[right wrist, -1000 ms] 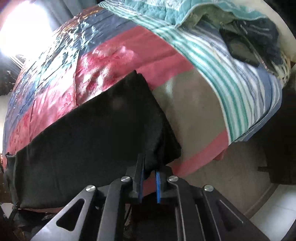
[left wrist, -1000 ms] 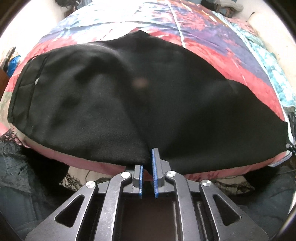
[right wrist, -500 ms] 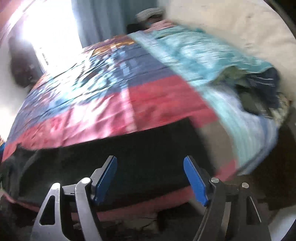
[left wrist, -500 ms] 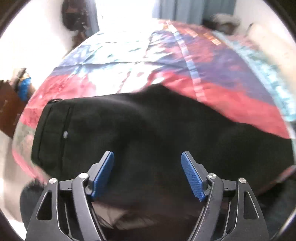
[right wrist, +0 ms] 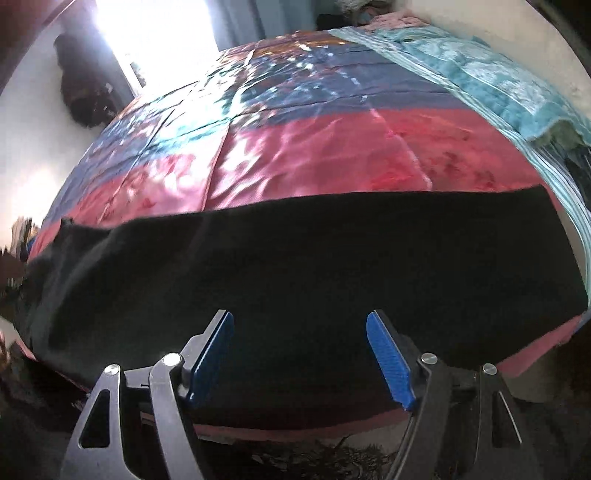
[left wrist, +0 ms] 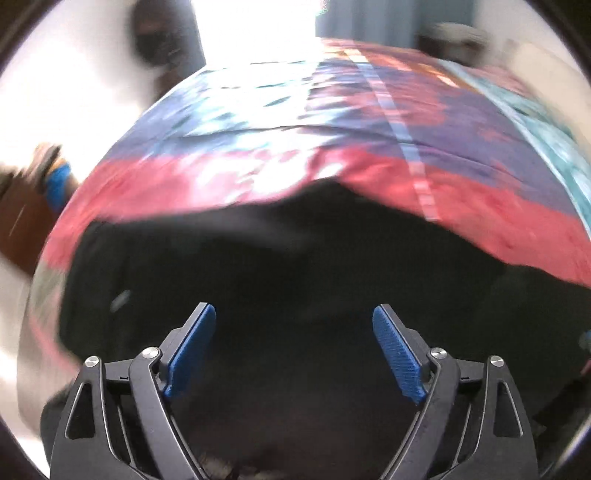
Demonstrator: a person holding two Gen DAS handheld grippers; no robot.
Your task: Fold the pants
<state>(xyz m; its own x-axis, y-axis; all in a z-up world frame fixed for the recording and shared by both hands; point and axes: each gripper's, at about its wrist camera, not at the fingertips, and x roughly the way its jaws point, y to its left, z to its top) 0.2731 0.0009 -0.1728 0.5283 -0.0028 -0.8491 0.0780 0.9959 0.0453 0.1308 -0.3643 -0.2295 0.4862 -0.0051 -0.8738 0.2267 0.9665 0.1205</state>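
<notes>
The black pants (left wrist: pixel 280 266) lie flat along the near edge of the bed, legs laid together. In the right wrist view the pants (right wrist: pixel 314 266) stretch from the waist end at the left to the hem at the right. My left gripper (left wrist: pixel 293 328) is open and empty, above the near middle of the pants. My right gripper (right wrist: pixel 300 334) is open and empty, above the near edge of the leg part. The left wrist view is blurred.
The bed has a shiny red, blue and purple quilt (right wrist: pixel 295 140). A teal blanket (right wrist: pixel 498 81) lies along its right side. A bright window (right wrist: pixel 159 33) is at the back. Dark clothing (right wrist: pixel 85 92) hangs on the wall at left.
Both grippers were shut on the near edge of the pants one second ago. Both have opened, let the cloth go and pulled up and back. The pants now lie flat.
</notes>
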